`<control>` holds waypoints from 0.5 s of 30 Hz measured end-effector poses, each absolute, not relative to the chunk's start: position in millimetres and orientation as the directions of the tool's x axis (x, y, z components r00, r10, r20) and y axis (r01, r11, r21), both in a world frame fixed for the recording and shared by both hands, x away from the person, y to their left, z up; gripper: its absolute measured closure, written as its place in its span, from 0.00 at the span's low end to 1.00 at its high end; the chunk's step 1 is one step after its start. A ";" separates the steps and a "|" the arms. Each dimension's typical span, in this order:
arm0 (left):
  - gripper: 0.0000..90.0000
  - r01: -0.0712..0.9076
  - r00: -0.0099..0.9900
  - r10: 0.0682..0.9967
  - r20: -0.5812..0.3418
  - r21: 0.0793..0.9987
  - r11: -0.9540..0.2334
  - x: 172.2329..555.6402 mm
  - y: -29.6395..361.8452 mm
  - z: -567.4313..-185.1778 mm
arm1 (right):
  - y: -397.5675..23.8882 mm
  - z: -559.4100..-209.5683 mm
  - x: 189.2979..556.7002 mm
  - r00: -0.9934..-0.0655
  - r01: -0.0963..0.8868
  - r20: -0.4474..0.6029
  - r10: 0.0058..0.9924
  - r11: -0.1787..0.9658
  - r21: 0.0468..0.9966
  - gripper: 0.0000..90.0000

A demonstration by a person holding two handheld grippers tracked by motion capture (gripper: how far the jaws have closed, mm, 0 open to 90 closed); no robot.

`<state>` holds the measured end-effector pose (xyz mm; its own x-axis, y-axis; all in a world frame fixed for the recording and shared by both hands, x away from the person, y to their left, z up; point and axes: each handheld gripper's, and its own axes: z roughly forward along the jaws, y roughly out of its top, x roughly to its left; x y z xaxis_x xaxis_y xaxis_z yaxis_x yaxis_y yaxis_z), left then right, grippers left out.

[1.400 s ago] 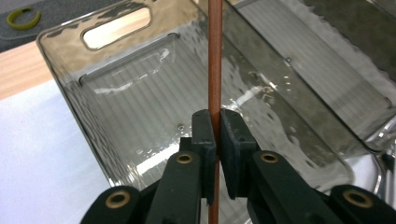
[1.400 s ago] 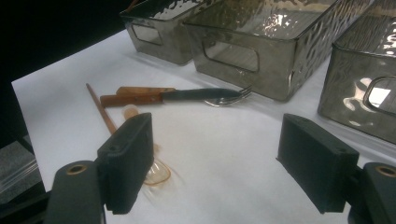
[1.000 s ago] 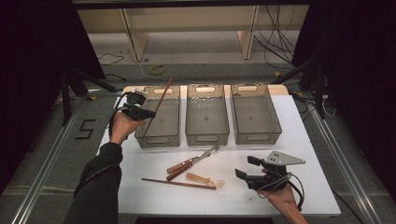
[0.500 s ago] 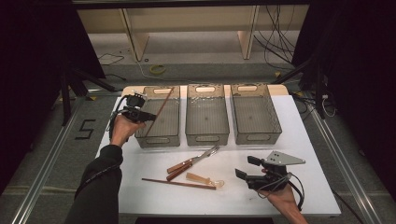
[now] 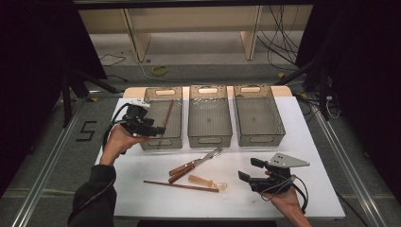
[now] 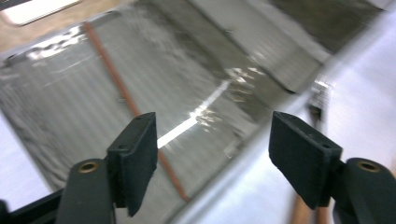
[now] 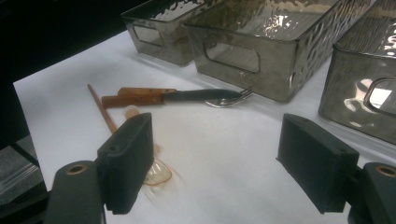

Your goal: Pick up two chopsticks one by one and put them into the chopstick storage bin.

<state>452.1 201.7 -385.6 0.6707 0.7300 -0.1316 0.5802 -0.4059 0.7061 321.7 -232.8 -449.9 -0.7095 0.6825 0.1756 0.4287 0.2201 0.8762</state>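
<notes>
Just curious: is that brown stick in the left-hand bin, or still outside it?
In. The chopstick lies slanted inside the left bin, and the left gripper stands open with nothing between its jaws.

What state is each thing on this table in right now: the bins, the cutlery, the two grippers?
Left gripper: open, jaws just opened, nothing between them.
Right gripper: open, empty, low over the table.
Left bin: holds one chopstick, leaning.
Middle bin: empty.
Right bin: empty.
Second chopstick: flat on the table.
Fork and knife: flat, side by side.
Spoon: flat.
</notes>
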 end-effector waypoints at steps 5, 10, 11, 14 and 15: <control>0.30 0.543 0.732 0.673 -0.104 0.686 -0.484 429.7 192.8 -382.7 | -232.5 -449.8 321.7 -0.709 0.430 0.177 0.682 0.220 0.876 0.30; 0.28 0.514 0.776 0.627 -0.068 0.644 -0.566 413.8 182.2 -386.4 | -232.1 -449.0 320.9 -0.712 0.425 0.173 0.680 0.222 0.878 0.30; 0.28 0.512 0.782 0.620 -0.065 0.634 -0.579 411.5 180.5 -387.4 | -232.1 -449.2 321.1 -0.712 0.427 0.174 0.680 0.222 0.877 0.30; 0.27 0.494 0.808 0.587 -0.054 0.605 -0.624 403.2 175.5 -392.0 | -231.9 -448.9 320.7 -0.715 0.422 0.170 0.678 0.224 0.879 0.30; 0.27 0.490 0.814 0.578 -0.052 0.595 -0.637 400.4 173.8 -394.1 | -231.8 -448.7 320.5 -0.715 0.420 0.170 0.678 0.223 0.880 0.30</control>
